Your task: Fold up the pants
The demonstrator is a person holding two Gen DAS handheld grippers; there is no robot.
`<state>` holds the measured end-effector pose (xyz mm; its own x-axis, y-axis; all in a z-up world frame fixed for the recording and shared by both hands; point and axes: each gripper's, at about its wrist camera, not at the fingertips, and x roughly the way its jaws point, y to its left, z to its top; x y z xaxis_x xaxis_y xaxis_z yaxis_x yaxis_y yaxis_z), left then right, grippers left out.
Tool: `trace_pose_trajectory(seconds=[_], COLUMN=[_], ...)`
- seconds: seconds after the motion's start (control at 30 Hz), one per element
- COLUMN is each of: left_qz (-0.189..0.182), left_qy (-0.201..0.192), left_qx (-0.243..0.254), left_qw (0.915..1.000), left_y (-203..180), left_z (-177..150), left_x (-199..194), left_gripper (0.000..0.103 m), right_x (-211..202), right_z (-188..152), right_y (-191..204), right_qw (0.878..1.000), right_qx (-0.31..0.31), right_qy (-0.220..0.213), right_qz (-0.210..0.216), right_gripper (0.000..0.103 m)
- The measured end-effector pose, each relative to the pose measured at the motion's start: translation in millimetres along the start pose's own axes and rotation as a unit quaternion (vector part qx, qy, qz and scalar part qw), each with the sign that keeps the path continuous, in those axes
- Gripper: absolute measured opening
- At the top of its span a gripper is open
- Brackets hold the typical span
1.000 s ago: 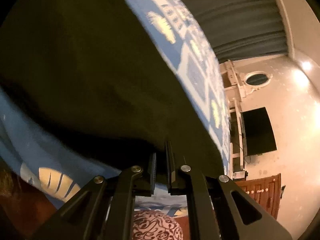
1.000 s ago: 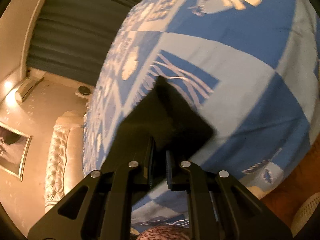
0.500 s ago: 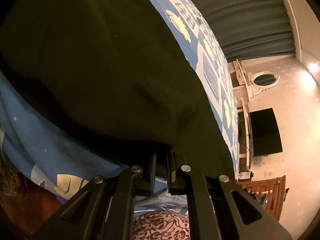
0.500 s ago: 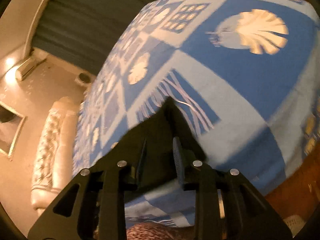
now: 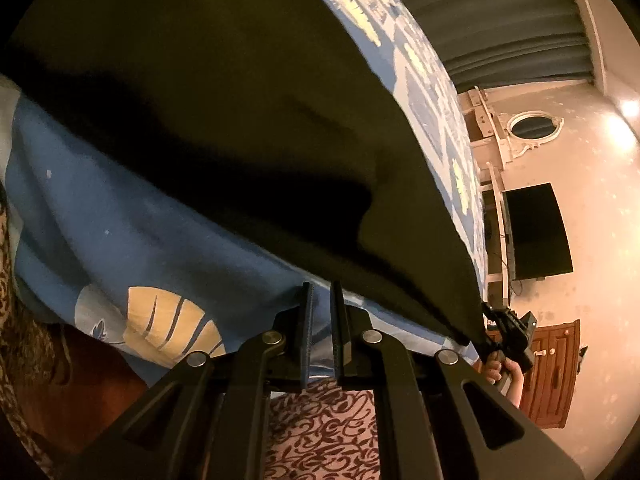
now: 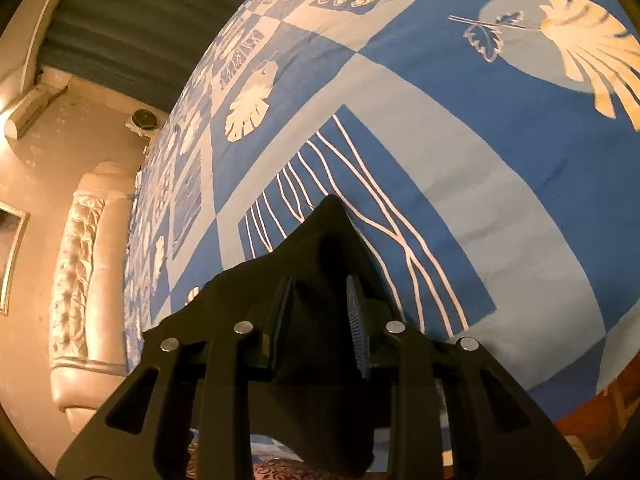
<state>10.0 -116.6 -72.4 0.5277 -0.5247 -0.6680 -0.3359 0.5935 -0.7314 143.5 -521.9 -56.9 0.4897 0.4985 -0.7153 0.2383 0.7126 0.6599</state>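
The dark pants (image 5: 224, 92) lie spread over the blue patterned bedspread (image 5: 120, 232) and fill most of the left wrist view. My left gripper (image 5: 319, 300) sits just below the pants' near edge with a narrow gap between its fingers and no cloth in it. In the right wrist view a corner of the pants (image 6: 320, 248) lies between the fingers of my right gripper (image 6: 318, 300), whose jaws stand apart around it. My right gripper also shows in the left wrist view (image 5: 506, 332) at the far corner of the pants.
The bedspread (image 6: 460, 128) covers a bed that fills the right wrist view. A padded headboard (image 6: 80, 272) is at left. A dark TV (image 5: 536, 232) and wooden cabinet (image 5: 556, 376) stand by the wall. A patterned carpet (image 5: 320, 432) lies below the bed edge.
My right gripper's jaws have opened around the pants corner. My left gripper has let go of the pants' edge and pulled back slightly below it.
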Motion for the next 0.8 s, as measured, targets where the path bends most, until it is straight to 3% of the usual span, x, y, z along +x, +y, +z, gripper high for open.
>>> trace_pose_trajectory(seconds=[0.07,0.23,0.27,0.3,0.33,0.37,0.53,0.6,0.63,0.7,0.8], left_qz=[-0.002,-0.009,-0.01,-0.01,-0.013,-0.016,-0.022,-0.023,-0.023,-0.028,-0.035], left_qy=[0.0,0.007,0.01,0.013,0.017,0.018,0.017,0.012,0.01,0.007,0.005], left_qx=[-0.001,0.017,0.021,0.024,0.027,0.031,0.081,0.102,0.109,0.107,0.106], left_qw=[1.0,0.9998,0.9997,0.9996,0.9994,0.9992,0.9963,0.9945,0.9937,0.9938,0.9938], left_y=[0.4,-7.9,-8.9,-9.9,-11.6,-11.9,-25.9,-33.7,-36.6,-38.0,-38.3], left_z=[-0.4,-1.0,-1.6,-2.1,-2.5,-3.3,-6.3,-7.4,-7.9,-7.7,-7.9], left_x=[1.1,4.7,5.7,6.8,7.8,8.1,5.8,4.1,3.4,2.1,1.1], left_gripper=[0.008,0.01,0.01,0.01,0.01,0.01,0.01,0.011,0.014,0.036,0.036], right_x=[2.7,-2.1,-2.1,-3.1,-6.8,-15.1,-52.5,-67.3,-72.3,-77.1,-72.1], right_z=[3.9,19.7,20.4,20.3,19.0,16.4,-6.7,-23.0,-31.2,-49.4,-63.0], right_y=[8.2,2.9,-0.2,-3.5,-7.6,-12.6,-29.2,-40.0,-44.4,-50.5,-46.8], right_qw=[0.999,0.999,0.999,0.999,0.999,0.998,0.995,0.992,0.99,0.984,0.98], right_qx=[-0.028,-0.025,-0.017,-0.006,0.006,0.019,0.051,0.085,0.101,0.133,0.149], right_qy=[-0.005,-0.037,-0.037,-0.038,-0.043,-0.058,-0.086,-0.094,-0.094,-0.085,-0.066], right_qz=[-0.02,-0.023,-0.018,-0.013,-0.009,-0.01,-0.003,0.021,0.039,0.079,0.115], right_gripper=[0.014,0.013,0.014,0.027,0.047,0.055,0.056,0.056,0.056,0.056,0.056])
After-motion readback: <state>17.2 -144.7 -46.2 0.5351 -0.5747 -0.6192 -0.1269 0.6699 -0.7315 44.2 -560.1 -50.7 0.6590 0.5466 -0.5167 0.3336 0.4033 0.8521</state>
